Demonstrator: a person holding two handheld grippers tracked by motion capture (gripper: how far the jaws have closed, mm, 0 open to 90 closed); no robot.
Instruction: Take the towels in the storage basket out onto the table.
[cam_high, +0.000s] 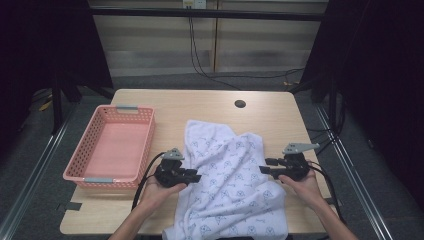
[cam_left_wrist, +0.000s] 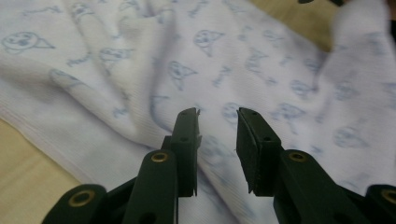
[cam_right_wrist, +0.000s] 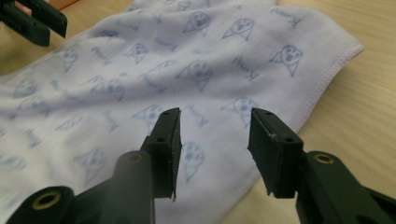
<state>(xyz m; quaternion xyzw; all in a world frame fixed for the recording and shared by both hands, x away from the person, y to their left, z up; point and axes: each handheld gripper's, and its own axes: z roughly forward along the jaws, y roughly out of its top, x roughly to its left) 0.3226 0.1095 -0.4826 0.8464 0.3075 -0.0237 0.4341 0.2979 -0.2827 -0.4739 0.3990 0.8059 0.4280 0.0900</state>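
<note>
Now | white cloth towel with blue dog faces (cam_high: 227, 175): bottom edge cut off | left gripper (cam_high: 194, 176): jaws apart, nothing between | right gripper (cam_high: 265, 166): jaws apart, nothing between

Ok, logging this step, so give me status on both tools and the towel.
Left tool open, right tool open, both at towel edges. Towel rumpled on table, near end overhanging. Pink basket left, nothing blocking.

1. A recording lab or test bay is suggested.
2. A light wooden table (cam_high: 150, 102) is enclosed by black curtains (cam_high: 390, 75).
3. Black cables (cam_high: 200, 60) are trailed along a bare grey floor (cam_high: 30, 170).
</note>
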